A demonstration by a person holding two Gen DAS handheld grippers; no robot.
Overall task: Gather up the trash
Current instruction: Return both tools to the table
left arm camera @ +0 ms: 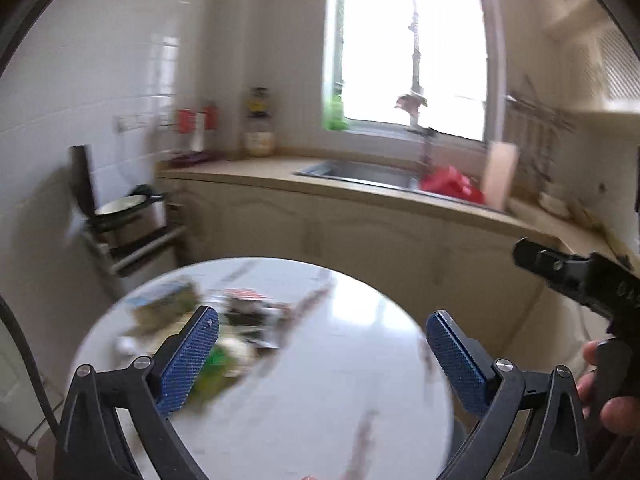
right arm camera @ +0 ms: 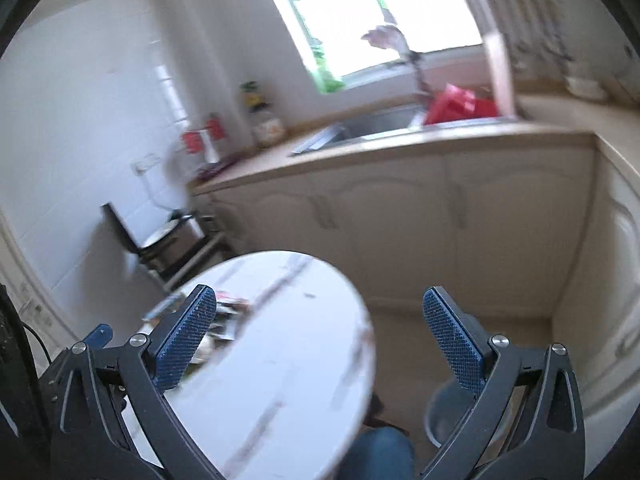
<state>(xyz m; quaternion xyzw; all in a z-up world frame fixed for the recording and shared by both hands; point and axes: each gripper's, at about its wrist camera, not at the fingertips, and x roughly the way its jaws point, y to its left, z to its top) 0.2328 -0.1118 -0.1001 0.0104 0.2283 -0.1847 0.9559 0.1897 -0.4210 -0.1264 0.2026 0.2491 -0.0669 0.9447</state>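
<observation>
Room: a kitchen, blurred in both views; the counter [left arm camera: 360, 192] with its sink [left arm camera: 360, 172] runs across the upper middle of each frame under a bright window.
Table: a round white table [left arm camera: 340, 360] fills the lower centre of the left wrist view and the lower left of the right wrist view; it lies below and ahead of both claws.
Trash pile: the trash pile [left arm camera: 208, 320] sits on the far left part of the tabletop, a smear of wrappers and green and red packaging too blurred to sort into separate pieces. In the right wrist view it shows as a small patch at lower left [right arm camera: 224, 312], half hidden behind that claw's left finger.
Pile axis: it seems to stretch from upper right to lower left in the left wrist view, though the blur makes this unsure.
Left gripper: the left gripper [left arm camera: 322, 354] is spread wide with nothing between its blue pads; the pile lies just past its left finger.
Right gripper: the right gripper [right arm camera: 320, 340] is likewise spread wide and empty; its body shows at the right edge of the left wrist view, held by a hand [left arm camera: 600, 392].
Nearer claw: the left one, by my reading, since the pile lies closer to its centre line; the right would have to cross the table leftward.
Bin: a round grey rim at lower right of the right wrist view may be a bin [right arm camera: 444, 408]; I cannot tell for sure.
</observation>
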